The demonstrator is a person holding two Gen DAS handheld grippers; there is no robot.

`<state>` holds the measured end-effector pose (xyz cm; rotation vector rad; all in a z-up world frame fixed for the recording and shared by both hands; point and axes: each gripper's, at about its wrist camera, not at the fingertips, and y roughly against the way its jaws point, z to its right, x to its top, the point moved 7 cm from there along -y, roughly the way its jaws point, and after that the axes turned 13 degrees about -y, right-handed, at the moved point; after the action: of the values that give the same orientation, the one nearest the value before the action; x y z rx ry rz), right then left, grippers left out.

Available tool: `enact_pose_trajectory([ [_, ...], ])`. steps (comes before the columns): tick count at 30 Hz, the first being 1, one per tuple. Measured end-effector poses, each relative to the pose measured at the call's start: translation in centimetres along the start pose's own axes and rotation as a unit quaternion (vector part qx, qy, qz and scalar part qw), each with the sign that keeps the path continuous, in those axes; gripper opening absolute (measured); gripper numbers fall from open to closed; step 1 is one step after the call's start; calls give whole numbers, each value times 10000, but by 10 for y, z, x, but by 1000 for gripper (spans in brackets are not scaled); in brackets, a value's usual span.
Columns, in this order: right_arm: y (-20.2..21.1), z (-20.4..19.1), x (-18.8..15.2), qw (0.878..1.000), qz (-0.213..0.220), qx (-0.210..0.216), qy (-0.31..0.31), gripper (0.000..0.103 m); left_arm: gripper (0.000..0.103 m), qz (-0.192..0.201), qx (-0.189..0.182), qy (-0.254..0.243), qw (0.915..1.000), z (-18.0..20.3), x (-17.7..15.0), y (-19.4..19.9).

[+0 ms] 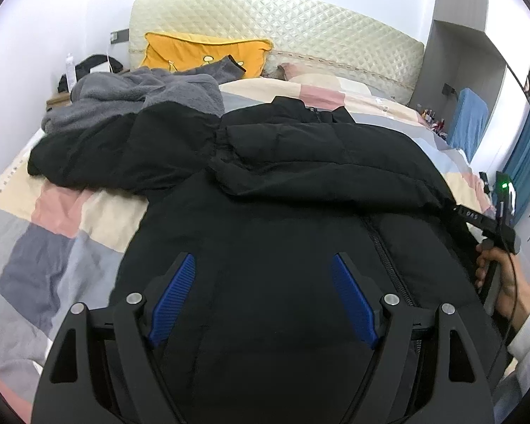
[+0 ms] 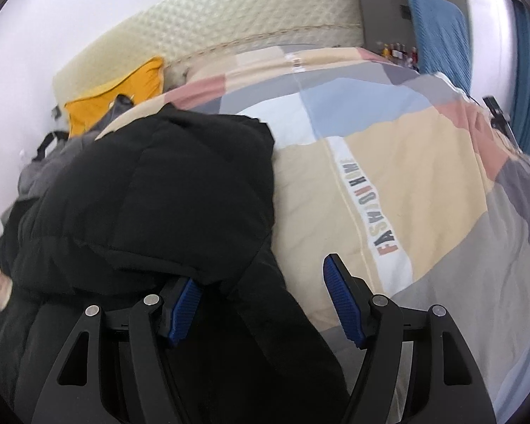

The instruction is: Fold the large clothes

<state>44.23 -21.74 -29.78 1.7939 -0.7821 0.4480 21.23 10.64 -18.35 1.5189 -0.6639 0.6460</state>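
The left gripper is seen nearest in the left view, its blue pads spread wide apart with nothing between them, held above the lower front of the jacket. The jacket, black and padded, is laid front-up on the quilt, its zip running up just right of the gripper. One sleeve is folded across the chest; the other sleeve is stretched out to the left on the quilt.

At the right edge of that view the right gripper is seen at the jacket's right edge, held by a hand in a white cuff. In the right view the right gripper is shown with its fingers wide open; a fold of the jacket lies between them and covers the tip of the left pad, but it is not clamped. The right pad stands over the quilt, on which a strip of lettering is printed.

Beyond the jacket a grey fleece is heaped, partly on the outstretched sleeve. Behind it a yellow cushion is propped against the quilted headboard.
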Motion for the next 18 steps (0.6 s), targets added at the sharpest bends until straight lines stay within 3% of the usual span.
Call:
enact_pose_trajectory([
  [7, 13, -5, -3, 9998, 95, -148, 83, 66, 80, 45, 62, 37, 10000, -3, 3, 3],
  [18, 106, -55, -24, 9971, 372, 657, 91, 68, 80, 229, 35, -59, 9997, 9, 8, 21],
])
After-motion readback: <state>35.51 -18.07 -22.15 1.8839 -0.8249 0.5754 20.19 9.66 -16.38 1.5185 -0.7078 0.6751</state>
